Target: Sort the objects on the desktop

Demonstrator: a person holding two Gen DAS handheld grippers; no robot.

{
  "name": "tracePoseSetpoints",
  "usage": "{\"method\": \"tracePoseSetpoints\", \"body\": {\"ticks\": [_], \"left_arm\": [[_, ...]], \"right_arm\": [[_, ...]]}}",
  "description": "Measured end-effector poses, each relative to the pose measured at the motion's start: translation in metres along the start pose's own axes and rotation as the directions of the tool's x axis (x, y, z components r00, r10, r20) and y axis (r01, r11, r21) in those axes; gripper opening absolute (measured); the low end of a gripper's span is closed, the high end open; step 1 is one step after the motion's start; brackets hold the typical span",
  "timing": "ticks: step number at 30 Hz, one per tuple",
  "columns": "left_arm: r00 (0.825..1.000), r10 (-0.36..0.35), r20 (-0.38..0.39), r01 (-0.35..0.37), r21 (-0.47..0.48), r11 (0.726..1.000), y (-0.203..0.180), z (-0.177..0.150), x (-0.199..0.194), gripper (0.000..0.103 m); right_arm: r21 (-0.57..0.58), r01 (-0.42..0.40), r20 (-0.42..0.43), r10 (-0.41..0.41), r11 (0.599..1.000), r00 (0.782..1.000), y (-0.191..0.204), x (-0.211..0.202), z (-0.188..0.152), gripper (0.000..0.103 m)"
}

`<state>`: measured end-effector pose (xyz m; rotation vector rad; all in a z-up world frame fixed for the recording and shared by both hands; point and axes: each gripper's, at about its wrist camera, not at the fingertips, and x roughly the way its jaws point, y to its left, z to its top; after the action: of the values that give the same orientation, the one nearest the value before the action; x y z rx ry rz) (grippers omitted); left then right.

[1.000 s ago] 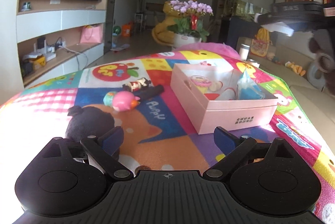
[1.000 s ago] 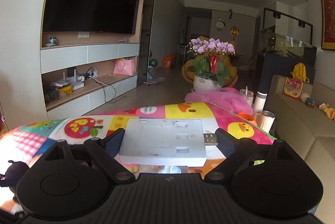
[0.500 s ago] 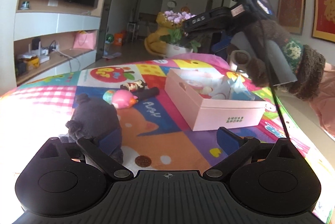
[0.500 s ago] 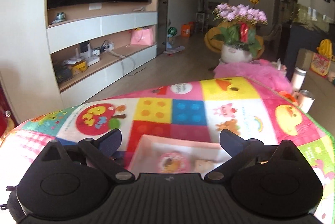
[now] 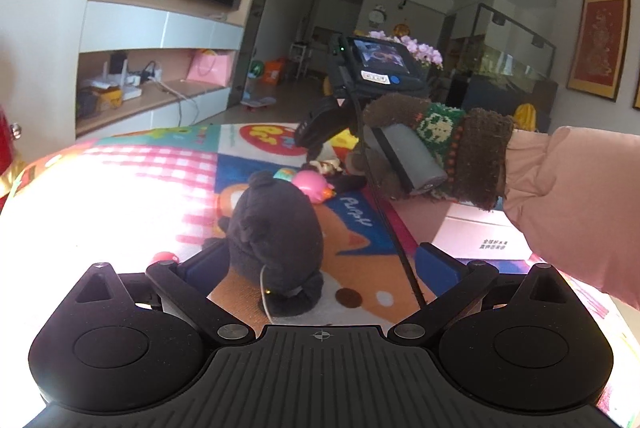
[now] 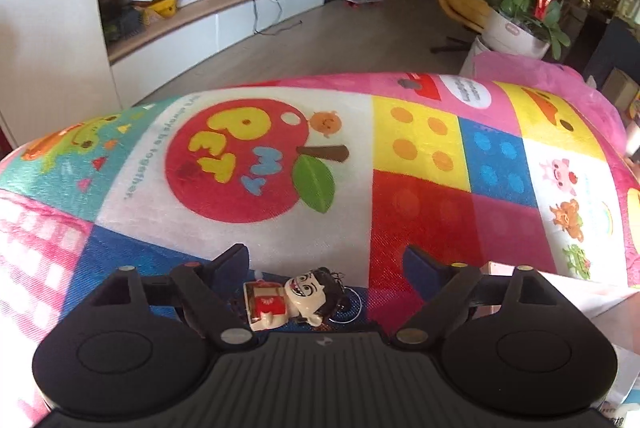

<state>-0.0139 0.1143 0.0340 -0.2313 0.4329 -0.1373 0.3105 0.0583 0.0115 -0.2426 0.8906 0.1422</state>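
A black plush toy (image 5: 276, 228) stands on the colourful blanket (image 5: 160, 188) between the fingers of my left gripper (image 5: 320, 260), close to the left pad. That gripper is open wide. A small figurine keychain (image 6: 288, 298) with dark hair and a red-and-white body lies on the blanket. My right gripper (image 6: 328, 262) points steeply down over it. Its jaws are closing, with the figurine low between them and the pads clear of it. In the left wrist view a gloved hand (image 5: 440, 148) holds the right gripper above the figurine (image 5: 324, 166).
A pink box (image 5: 480, 236) stands at the right, partly behind a pink sleeve (image 5: 572, 204). A pink duck toy (image 5: 310, 184) lies just behind the plush, next to a dark stick. A cable (image 5: 392, 228) hangs across the blanket. The blanket's far edge (image 6: 280, 84) drops to the floor.
The white flat device that my right gripper held is gone from its jaws. That gripper swung down and left onto the figurine and narrowed. My left gripper slid up around the black plush.
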Motion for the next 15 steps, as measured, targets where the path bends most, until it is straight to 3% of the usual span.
{"method": "tracePoseSetpoints", "body": {"ticks": [1, 3, 11, 14, 15], "left_arm": [[1.0, 0.004, -0.001, -0.004, -0.002, 1.0, 0.0, 0.0, 0.0, 0.102], [1.0, 0.01, -0.009, -0.01, -0.005, 1.0, 0.001, -0.001, 0.002, 0.102], [0.998, -0.018, -0.055, 0.019, 0.025, 0.999, -0.011, -0.005, 0.005, 0.102], [0.995, -0.044, -0.09, 0.05, 0.071, 0.996, -0.021, -0.01, 0.004, 0.102], [0.993, -0.056, -0.106, 0.065, 0.084, 0.994, -0.024, -0.013, 0.004, 0.102]], "right_arm": [[0.004, -0.033, -0.038, 0.033, 0.999, 0.999, -0.003, 0.005, -0.001, 0.047], [0.005, -0.079, -0.087, 0.079, 0.997, 0.993, -0.006, 0.006, -0.008, 0.039], [-0.069, -0.233, -0.206, 0.215, 0.97, 0.955, -0.011, -0.045, -0.064, 0.039], [-0.099, -0.328, -0.274, 0.291, 0.94, 0.917, -0.015, -0.073, -0.096, 0.039], [-0.111, -0.374, -0.307, 0.326, 0.921, 0.894, -0.017, -0.082, -0.106, 0.039]]}}
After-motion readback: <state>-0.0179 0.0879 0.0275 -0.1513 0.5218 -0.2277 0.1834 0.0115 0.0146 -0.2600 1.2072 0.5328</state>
